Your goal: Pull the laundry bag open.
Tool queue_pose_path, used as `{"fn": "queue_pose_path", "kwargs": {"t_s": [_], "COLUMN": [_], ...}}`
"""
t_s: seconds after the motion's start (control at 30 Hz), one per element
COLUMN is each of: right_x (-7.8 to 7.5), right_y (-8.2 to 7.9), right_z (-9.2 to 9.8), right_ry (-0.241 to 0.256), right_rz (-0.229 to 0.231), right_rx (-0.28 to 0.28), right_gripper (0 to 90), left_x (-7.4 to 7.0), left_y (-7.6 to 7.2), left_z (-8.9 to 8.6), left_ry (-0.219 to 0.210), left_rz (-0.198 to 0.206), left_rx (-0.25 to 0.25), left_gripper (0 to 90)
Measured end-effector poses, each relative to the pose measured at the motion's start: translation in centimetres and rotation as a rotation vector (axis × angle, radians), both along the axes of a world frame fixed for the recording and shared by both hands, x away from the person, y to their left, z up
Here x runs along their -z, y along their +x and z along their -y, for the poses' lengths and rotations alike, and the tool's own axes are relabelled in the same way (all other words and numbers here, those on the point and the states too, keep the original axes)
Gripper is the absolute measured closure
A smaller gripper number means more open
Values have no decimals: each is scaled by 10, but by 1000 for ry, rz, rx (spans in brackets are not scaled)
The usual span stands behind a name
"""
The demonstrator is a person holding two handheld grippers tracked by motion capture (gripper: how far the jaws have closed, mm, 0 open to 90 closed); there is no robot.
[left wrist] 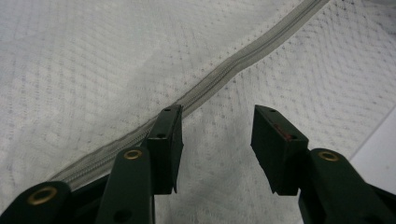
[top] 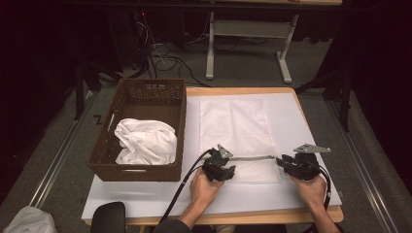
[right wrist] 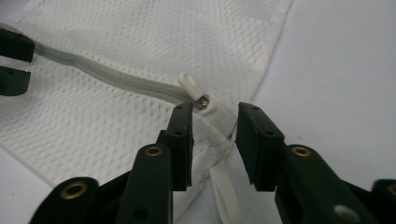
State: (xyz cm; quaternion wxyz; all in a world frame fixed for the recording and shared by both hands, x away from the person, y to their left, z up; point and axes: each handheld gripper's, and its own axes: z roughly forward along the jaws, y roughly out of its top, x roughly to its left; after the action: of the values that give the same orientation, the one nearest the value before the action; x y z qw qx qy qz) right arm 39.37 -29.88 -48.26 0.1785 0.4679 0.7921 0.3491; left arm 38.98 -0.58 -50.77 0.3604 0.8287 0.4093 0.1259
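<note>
A white mesh bag (top: pixel 237 127) lies flat on the white table cover, with a grey zipper (top: pixel 252 157) running across its near end. My left gripper (top: pixel 228 170) is at the zipper's left end. In its own view the left gripper (left wrist: pixel 217 119) stands open just above the mesh (left wrist: pixel 93 70), one jaw tip over the zipper (left wrist: pixel 243 58). My right gripper (top: pixel 282 162) is at the zipper's right end. There the right gripper (right wrist: pixel 215 114) is open, its jaws either side of the slider, and the white zipper pull (right wrist: pixel 190 84) sticks up just beyond them.
A brown wicker basket (top: pixel 177 114) holding crumpled white cloth (top: pixel 145 141) stands at the table's left, close to the bag. Bare white cover (top: pixel 301 121) lies right of the bag and along the front edge. A white strap (right wrist: pixel 224 191) trails from the bag's corner.
</note>
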Motion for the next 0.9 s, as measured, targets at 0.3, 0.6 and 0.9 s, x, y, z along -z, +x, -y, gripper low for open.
{"fn": "queue_pose_path", "kwargs": {"t_s": [0.3, 0.6, 0.9], "right_x": [4, 9, 12], "right_y": [11, 22, 28], "right_z": [5, 6, 3], "right_ry": [2, 28, 56], "right_rz": [-38, -52, -55], "right_rx": [12, 7, 1], "right_gripper": [832, 893, 894], "left_x": [0, 4, 4], "left_y": [5, 5, 5], "left_z": [7, 15, 19], "left_ry": [4, 23, 48], "left_rz": [3, 7, 19], "left_rx": [8, 17, 21], "left_gripper": [528, 516, 509]}}
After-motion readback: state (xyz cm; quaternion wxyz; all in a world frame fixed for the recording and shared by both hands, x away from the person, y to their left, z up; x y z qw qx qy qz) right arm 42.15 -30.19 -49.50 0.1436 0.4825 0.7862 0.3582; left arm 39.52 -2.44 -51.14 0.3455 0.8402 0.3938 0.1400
